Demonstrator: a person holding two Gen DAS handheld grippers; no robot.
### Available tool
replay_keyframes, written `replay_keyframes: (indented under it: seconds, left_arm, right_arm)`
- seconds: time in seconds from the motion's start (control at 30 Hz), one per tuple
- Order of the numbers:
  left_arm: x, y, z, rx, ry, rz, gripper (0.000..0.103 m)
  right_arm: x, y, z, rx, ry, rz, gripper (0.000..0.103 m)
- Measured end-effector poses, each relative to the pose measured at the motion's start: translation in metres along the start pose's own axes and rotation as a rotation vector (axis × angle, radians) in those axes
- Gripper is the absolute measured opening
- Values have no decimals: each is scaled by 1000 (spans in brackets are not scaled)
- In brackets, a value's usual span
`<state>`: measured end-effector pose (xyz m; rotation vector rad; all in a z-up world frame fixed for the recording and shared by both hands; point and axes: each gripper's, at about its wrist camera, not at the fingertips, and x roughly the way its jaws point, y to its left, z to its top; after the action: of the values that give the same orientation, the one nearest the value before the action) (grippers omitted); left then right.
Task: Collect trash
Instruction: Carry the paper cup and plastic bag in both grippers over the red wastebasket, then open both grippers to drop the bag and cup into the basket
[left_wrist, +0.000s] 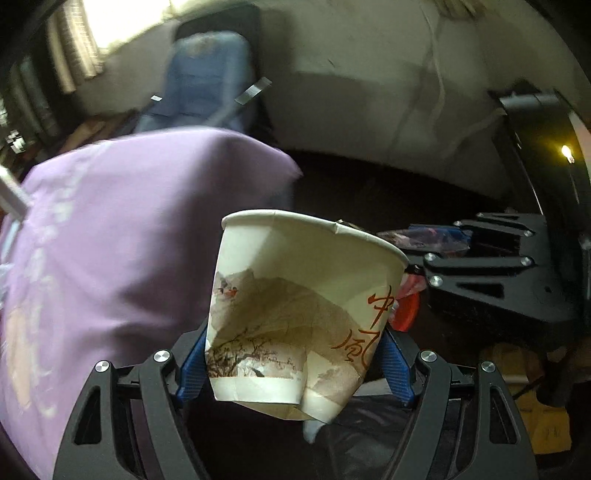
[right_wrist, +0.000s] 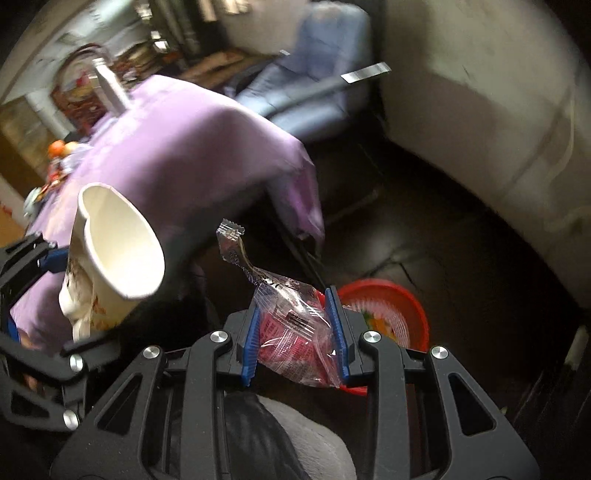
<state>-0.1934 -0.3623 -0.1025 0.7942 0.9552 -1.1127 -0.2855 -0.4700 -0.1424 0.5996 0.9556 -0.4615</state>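
The red basket (right_wrist: 402, 314) on the floor lies just beyond the right tongs (right_wrist: 295, 332), which pinch a crumpled wrapper (right_wrist: 295, 325), while the left tongs (left_wrist: 291, 365), farther off, clamp a dented paper cup (left_wrist: 295, 302).

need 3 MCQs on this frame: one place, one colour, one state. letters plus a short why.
1. Where is the red basket?
A. on the table
B. on the floor
C. on the chair

2. Colour of the tablecloth?
A. purple
B. green
C. white

3. State of the cup?
A. lying on the floor
B. standing on the table
C. crumpled, in the left gripper

Key: 1 B, it sits on the dark floor beyond the right gripper, which holds a wrapper. 2 A, the cloth is lilac in both views. 3 C, blue pads press its dented base.
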Motion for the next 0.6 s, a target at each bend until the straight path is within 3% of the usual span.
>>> replay_keyframes:
  seconds: [0.13,0.33,0.6]
  left_arm:
    - [51,-23,8,45,91,-58,77]
    - [131,-46,17,103,233,-93,77]
    - [206,-59,19,117,384,-129,77]
  right_arm:
    - [32,-45,-19,122,69,-35,34]
    - [83,-105,-46,325,191,1,34]
    - [130,-146,-61,471,261,41,35]
